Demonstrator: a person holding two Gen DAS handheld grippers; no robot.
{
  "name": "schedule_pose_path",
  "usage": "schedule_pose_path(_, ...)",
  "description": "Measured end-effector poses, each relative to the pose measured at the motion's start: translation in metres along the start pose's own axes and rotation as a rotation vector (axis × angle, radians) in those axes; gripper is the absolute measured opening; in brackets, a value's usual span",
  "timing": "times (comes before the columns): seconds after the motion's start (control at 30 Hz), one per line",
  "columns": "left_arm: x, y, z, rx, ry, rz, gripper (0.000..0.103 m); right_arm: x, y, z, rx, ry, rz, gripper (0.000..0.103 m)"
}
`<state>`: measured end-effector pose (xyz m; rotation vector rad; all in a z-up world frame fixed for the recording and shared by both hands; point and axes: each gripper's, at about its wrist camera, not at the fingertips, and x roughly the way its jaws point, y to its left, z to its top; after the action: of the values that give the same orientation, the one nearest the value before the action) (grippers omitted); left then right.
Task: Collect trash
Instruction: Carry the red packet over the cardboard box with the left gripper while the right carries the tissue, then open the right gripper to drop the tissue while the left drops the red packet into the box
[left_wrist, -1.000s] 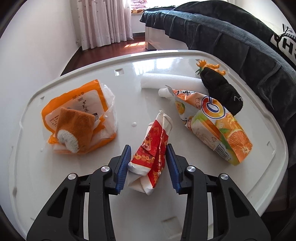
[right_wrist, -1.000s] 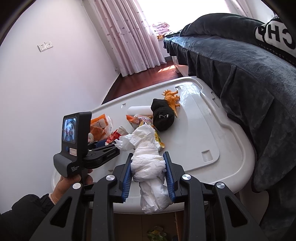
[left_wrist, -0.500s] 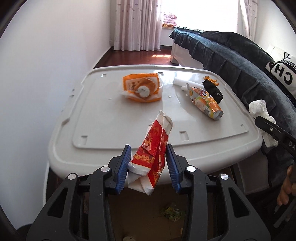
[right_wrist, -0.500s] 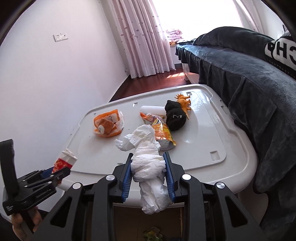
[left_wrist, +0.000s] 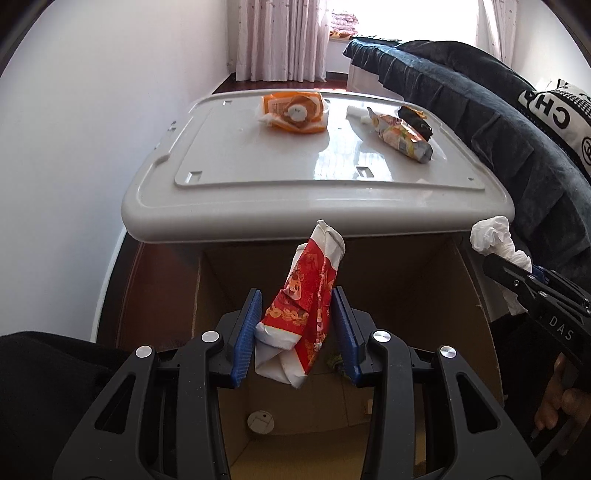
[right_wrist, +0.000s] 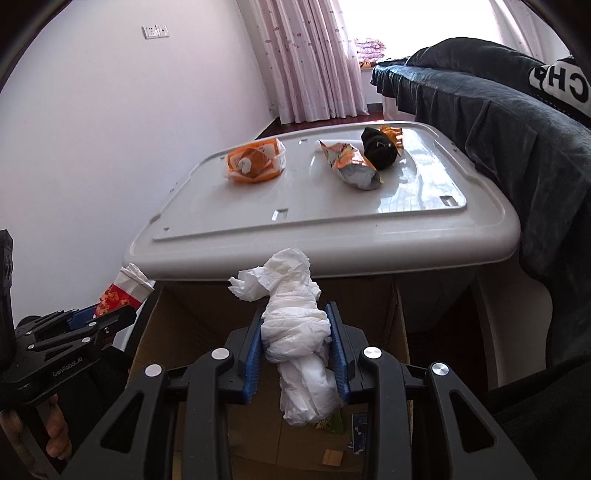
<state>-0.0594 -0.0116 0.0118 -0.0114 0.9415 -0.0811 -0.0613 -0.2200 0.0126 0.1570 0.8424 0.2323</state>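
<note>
My left gripper (left_wrist: 297, 328) is shut on a crumpled red and white wrapper (left_wrist: 304, 306), held over the open cardboard box (left_wrist: 413, 280) in front of the white lid. The same wrapper (right_wrist: 123, 291) shows at the left of the right wrist view. My right gripper (right_wrist: 297, 349) is shut on a wad of white tissue (right_wrist: 295, 332), also above the box (right_wrist: 207, 328); the tissue (left_wrist: 495, 240) appears at the right of the left wrist view. On the white plastic lid (left_wrist: 258, 166) lie an orange packet (left_wrist: 293, 112) and an orange juice pouch (left_wrist: 402, 138).
A black sock with an orange toy (right_wrist: 380, 147) lies beside the pouch (right_wrist: 351, 166). A dark-covered bed (right_wrist: 517, 122) runs along the right, a white wall (right_wrist: 92, 129) on the left. Scraps lie at the box bottom (left_wrist: 260, 421). A person's hand (left_wrist: 557, 402) holds the right tool.
Both grippers have drawn back from over the lid to above the cardboard box in front of it, each still carrying its piece. The lid's objects now look farther away.
</note>
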Motion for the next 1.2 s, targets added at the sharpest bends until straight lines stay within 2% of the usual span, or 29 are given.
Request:
schedule_pose_path(0.17, 0.007, 0.002, -0.015, 0.011, 0.027, 0.001, 0.038, 0.003, -0.001, -0.002, -0.005, 0.005, -0.033, 0.032)
schedule_pose_path(0.37, 0.027, 0.013, -0.026, -0.031, 0.091, 0.006, 0.038, 0.016, 0.005, -0.009, -0.029, 0.047, -0.036, 0.032)
schedule_pose_path(0.8, 0.030, 0.008, -0.027, -0.003, 0.097, 0.011, 0.038, 0.018, 0.006, -0.013, -0.042, 0.064, -0.047, 0.032)
schedule_pose_path(0.87, 0.030, 0.008, -0.027, -0.002, 0.093, 0.005, 0.040, 0.019, 0.007, -0.013, -0.041, 0.067, -0.041, 0.034)
schedule_pose_path(0.9, 0.029, 0.007, -0.027, 0.000, 0.089, 0.015, 0.045, 0.020, 0.007, -0.012, -0.041, 0.071, -0.039, 0.037)
schedule_pose_path(0.97, 0.029, 0.007, -0.027, 0.001, 0.087, 0.040, 0.071, 0.018, 0.009, -0.012, -0.041, 0.059, -0.061, 0.071)
schedule_pose_path(1.0, 0.028, 0.008, -0.026, -0.006, 0.087, 0.053, 0.089, 0.017, 0.008, -0.012, -0.041, 0.046, -0.065, 0.072)
schedule_pose_path(1.2, 0.029, 0.010, -0.027, -0.023, 0.089, 0.027, 0.091, 0.016, 0.002, -0.011, -0.014, 0.043, -0.069, 0.069)
